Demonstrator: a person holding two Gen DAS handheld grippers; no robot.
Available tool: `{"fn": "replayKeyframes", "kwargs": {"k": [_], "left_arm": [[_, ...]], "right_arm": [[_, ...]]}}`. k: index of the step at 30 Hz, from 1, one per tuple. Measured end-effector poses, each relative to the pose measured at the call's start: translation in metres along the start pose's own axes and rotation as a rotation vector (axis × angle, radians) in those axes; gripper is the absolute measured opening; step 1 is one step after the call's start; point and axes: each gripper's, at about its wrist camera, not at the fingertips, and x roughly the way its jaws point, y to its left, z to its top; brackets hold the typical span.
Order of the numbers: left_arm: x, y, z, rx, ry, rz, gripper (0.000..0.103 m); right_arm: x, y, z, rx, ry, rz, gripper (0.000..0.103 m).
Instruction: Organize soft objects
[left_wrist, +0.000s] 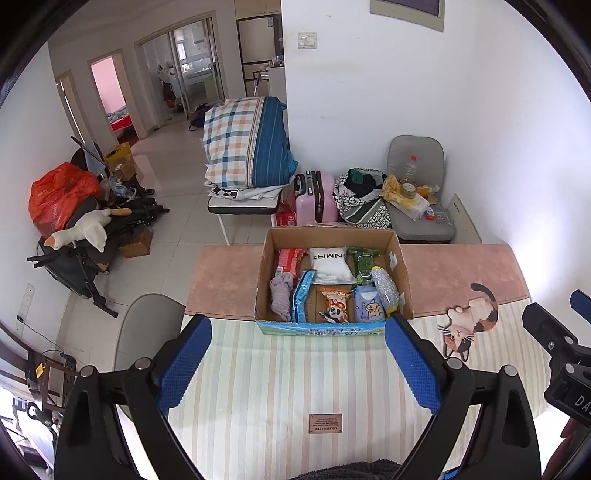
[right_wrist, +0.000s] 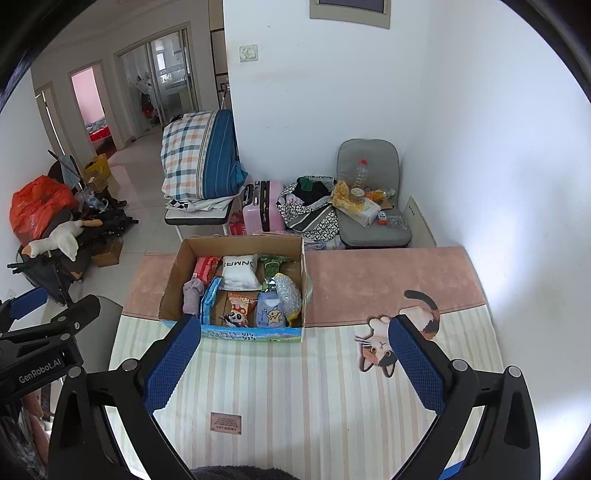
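An open cardboard box (left_wrist: 403, 275) (right_wrist: 170, 284) sits on the striped mat. Inside lie a white pouch (left_wrist: 330, 264) (right_wrist: 239, 272), a lilac cloth bundle (left_wrist: 281, 295) (right_wrist: 192, 297), a blue packet (left_wrist: 303, 295), a panda snack bag (left_wrist: 335, 304) (right_wrist: 238, 308), a blue tissue pack (left_wrist: 369, 304) (right_wrist: 272, 312), a silver sponge (left_wrist: 386, 288) (right_wrist: 288, 293), a red pack (left_wrist: 289, 260) and a green pack (left_wrist: 364, 260). My left gripper (left_wrist: 298, 338) is open and empty, short of the box. My right gripper (right_wrist: 294, 339) is open and empty, right of the box's front.
The mat (left_wrist: 280, 387) (right_wrist: 303, 387) has a cat print (left_wrist: 467, 323) (right_wrist: 384, 349) and a brown label (left_wrist: 325, 423). A dark fuzzy item (left_wrist: 351, 469) shows at the bottom edge. A grey chair (left_wrist: 147, 325) stands left of the table. Suitcase, bedding and clutter lie beyond.
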Motion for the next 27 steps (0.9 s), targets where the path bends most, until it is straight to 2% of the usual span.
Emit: {"fn": "replayKeyframes", "kwargs": {"k": [16,27], "left_arm": [[-0.010,0.001,0.000,0.007,-0.030,-0.009,0.096],[-0.010,-0.001,-0.001,0.005,-0.016,-0.020,0.096]], "right_arm": [[-0.004,0.008,0.006,-0.012,-0.024,-0.001,0.103],[-0.004,0.008,0.006,-0.021,-0.022,-0.009,0.103]]}}
